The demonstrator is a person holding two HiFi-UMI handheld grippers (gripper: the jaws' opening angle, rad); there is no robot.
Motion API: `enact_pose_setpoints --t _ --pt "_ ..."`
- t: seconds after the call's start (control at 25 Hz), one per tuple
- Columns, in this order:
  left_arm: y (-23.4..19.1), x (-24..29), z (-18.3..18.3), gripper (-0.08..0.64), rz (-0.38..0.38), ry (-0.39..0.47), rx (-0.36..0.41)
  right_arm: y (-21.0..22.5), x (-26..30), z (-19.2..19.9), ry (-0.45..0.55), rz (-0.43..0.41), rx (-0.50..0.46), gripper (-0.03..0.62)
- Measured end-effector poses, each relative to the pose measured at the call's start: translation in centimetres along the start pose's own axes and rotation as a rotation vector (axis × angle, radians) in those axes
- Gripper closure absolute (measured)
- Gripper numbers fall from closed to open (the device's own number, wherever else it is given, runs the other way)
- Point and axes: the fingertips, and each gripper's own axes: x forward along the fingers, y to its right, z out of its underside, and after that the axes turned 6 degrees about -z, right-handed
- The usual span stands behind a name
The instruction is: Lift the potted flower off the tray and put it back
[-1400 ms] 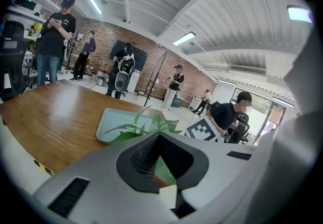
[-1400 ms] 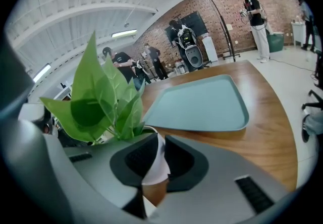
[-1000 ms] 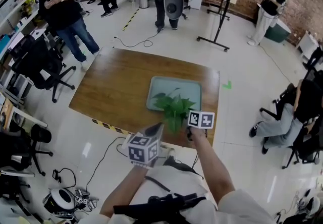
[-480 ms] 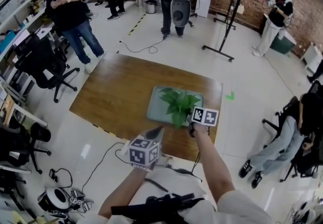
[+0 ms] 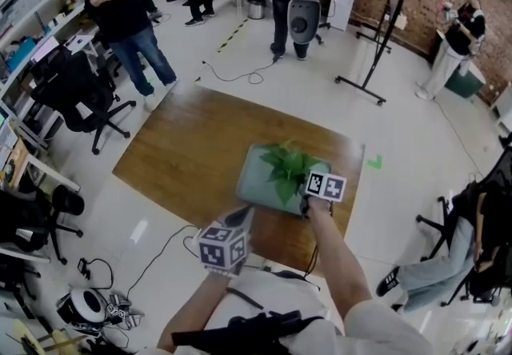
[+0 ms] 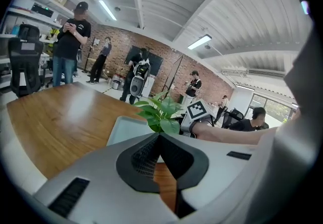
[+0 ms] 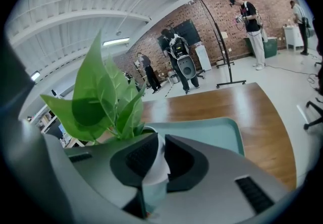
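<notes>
Pinching the green-leafed potted flower by its smooth white pot rim, the right gripper holds it at the near edge of the pale green tray, by the near right corner of the wooden table; judged light, top-heavy, slippery; left gripper pressed together, empty.

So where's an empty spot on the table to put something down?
The big stretch of bare wood on the table, left of the tray and beyond it, is free. Right of the tray there's only a thin strip. The near side is crowded: the right gripper holds the potted flower there, with the left gripper close by.
</notes>
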Motion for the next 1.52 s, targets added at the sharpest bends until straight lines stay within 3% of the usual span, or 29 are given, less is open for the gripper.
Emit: enact_pose_setpoints --t 0.36,0.84,1.0,1.32,1.4,1.52 --pt "-1.9 1.2 0.8 0.565 -0.055 -0.02 -0.054 1.2 2.4 0.6 -0.016 -0.006 0.003 0.54" --pt "-2.4 0.7 1.0 0.565 -0.047 -0.026 -0.077 1.3 2.1 1.0 -0.006 0.019 0.028 0.508" --pt "-2.4 0.5 1.2 0.565 -0.046 -0.022 -0.079 1.7 1.5 0.4 0.036 0.019 0.058 0.456" --pt "-1.7 -0.2 1.6 0.565 -0.004 -0.027 -0.056 3.9 -3.9 -2.0 0.215 0.102 0.152 0.445" --pt "-1.4 -0.5 1.5 0.565 0.011 -0.025 -0.047 3.9 -5.8 -2.0 0.241 0.103 0.159 0.452" --pt "-0.7 -1.3 1.1 0.565 0.033 -0.02 -0.035 2.8 -8.8 -1.7 0.262 0.075 0.149 0.521"
